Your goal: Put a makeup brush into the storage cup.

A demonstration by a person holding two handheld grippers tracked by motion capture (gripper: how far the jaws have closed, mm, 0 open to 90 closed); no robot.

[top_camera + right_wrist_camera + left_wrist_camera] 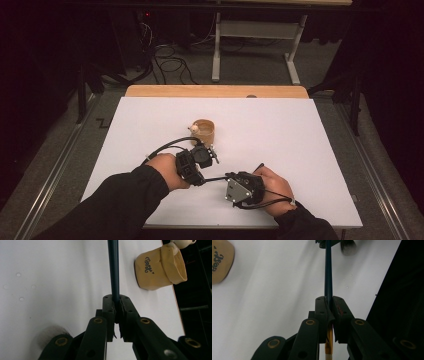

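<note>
Brush (pixel 328 270) clamped by both jaws; bristles seen in gripper views.

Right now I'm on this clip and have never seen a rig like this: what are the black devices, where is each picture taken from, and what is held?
There is no robot here. A person in dark sleeves holds a hand-held two-jaw gripper in each hand: the left gripper and the right gripper.

The high view looks down on a white table from the person's side. The other two pictures come from cameras that ride on the grippers and look along their black jaws.

On the table stands a tan pot with a small pale figure on its rim.

Both grippers are shut on one brush, a thin dark handle with soft bristles at one end. In the left gripper view the handle runs on to the bristles near the right gripper; in the right gripper view the bristles lie at lower left, beside its jaws.
</note>
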